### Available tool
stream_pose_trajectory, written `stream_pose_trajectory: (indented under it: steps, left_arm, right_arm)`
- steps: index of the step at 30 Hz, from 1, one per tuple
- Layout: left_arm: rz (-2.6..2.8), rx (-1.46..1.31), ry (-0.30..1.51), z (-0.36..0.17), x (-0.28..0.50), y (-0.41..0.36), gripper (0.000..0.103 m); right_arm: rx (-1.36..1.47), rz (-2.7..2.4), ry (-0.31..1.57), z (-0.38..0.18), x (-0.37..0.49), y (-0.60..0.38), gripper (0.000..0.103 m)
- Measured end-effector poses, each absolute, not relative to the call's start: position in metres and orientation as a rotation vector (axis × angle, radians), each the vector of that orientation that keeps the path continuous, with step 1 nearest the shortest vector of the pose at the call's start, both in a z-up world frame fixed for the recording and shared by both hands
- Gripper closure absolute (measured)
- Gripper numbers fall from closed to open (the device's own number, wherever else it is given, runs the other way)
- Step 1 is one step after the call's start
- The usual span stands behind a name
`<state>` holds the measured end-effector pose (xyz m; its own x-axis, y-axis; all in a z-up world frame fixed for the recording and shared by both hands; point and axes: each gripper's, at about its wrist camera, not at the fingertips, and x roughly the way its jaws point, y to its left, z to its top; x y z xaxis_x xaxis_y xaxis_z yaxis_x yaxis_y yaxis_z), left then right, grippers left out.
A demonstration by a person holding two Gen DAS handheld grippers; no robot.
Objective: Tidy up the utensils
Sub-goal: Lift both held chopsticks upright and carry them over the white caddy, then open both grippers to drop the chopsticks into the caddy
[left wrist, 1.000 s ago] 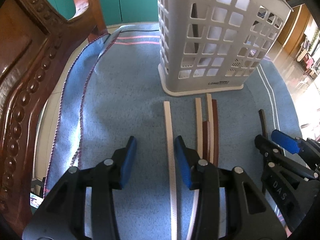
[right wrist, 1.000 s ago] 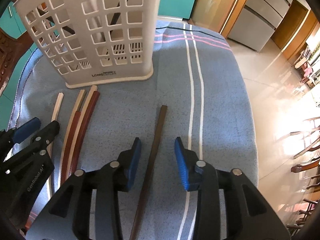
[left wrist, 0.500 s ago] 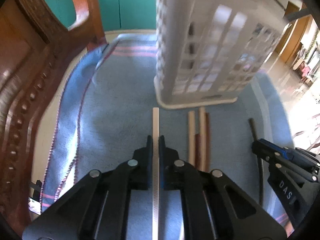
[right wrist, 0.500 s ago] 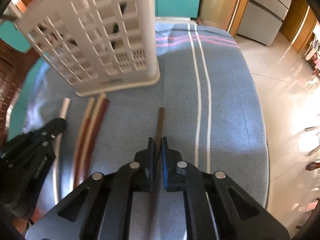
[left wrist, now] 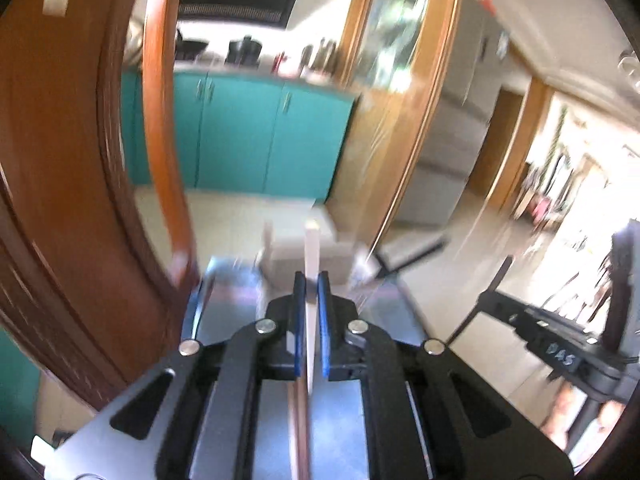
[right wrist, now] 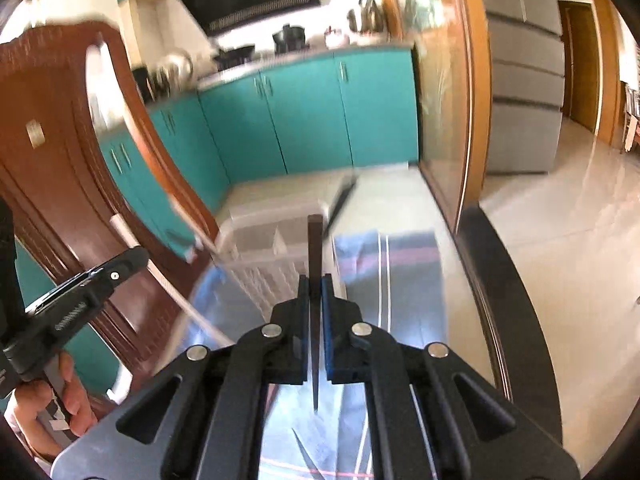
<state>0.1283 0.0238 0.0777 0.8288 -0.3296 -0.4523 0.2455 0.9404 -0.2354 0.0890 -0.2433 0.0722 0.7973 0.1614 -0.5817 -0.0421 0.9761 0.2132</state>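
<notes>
from the left wrist view, the left gripper had its blue fingers pinched nearly shut on a pale chopstick, which ran between the pads and stuck out ahead with its tip raised. the whole view was blurred and tilted up toward the teal cabinets and the carved wooden chair on the left. just behind the chopstick's tip sat the white slotted basket, seen low and smeared, on the blue cloth of the table. the right gripper showed at the right edge, also lifted.

from the right wrist view, the right gripper was closed the same way on a dark brown chopstick, its blunt end pointing up and forward over the basket. the basket's open top and inner dividers lay just below and beyond that tip. the left gripper came in from the left, and its pale stick slanted across toward the basket's near corner. the striped cloth lay under both.

my guess was that both sticks were on their way to the basket. the risk looked plain enough: each stick was held at one narrow point, so a quick swing could pivot it in the pads or let it slide out. the two tips were also converging on the same opening and might knock together, or catch the rim and tip the light basket.
</notes>
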Motion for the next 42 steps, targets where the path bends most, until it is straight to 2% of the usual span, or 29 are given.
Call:
stream_pose_trajectory:
  steps: [6, 11, 19, 25, 26, 29, 31, 34, 42]
  left_arm:
    - [-0.275, -0.227, 0.257, 0.138, 0.133, 0.026, 0.096]
    - [-0.173, -0.189, 0.240, 0.127, 0.157, 0.012, 0.096]
    - [-0.147, -0.150, 0.402, 0.080, 0.209, -0.001, 0.096]
    - [-0.142, -0.117, 0.477, 0.062, 0.220, -0.004, 0.096]
    - [-0.149, -0.109, 0.479, 0.061, 0.219, -0.006, 0.096]
    - [-0.158, -0.076, 0.465, 0.065, 0.213, -0.009, 0.088]
    - [-0.167, -0.069, 0.454, 0.069, 0.203, -0.008, 0.078]
    - [-0.194, -0.110, 0.430, 0.076, 0.185, 0.000, 0.067]
    - [-0.202, -0.138, 0.364, 0.081, 0.138, 0.018, 0.067]
  right_arm:
    - [0.260, 0.072, 0.384, 0.147, 0.085, -0.252, 0.097]
    - [0.264, 0.003, 0.234, 0.147, 0.101, -0.251, 0.097]
    - [0.258, 0.031, 0.440, 0.086, 0.160, -0.241, 0.097]
    - [0.209, 0.011, 0.512, 0.070, 0.163, -0.229, 0.096]
    - [0.201, 0.000, 0.517, 0.070, 0.161, -0.229, 0.094]
    - [0.181, -0.011, 0.492, 0.075, 0.147, -0.231, 0.078]
    - [0.163, -0.009, 0.463, 0.085, 0.134, -0.231, 0.061]
    - [0.132, -0.020, 0.409, 0.099, 0.108, -0.232, 0.057]
    - [0.185, -0.032, 0.389, 0.125, 0.057, -0.248, 0.057]
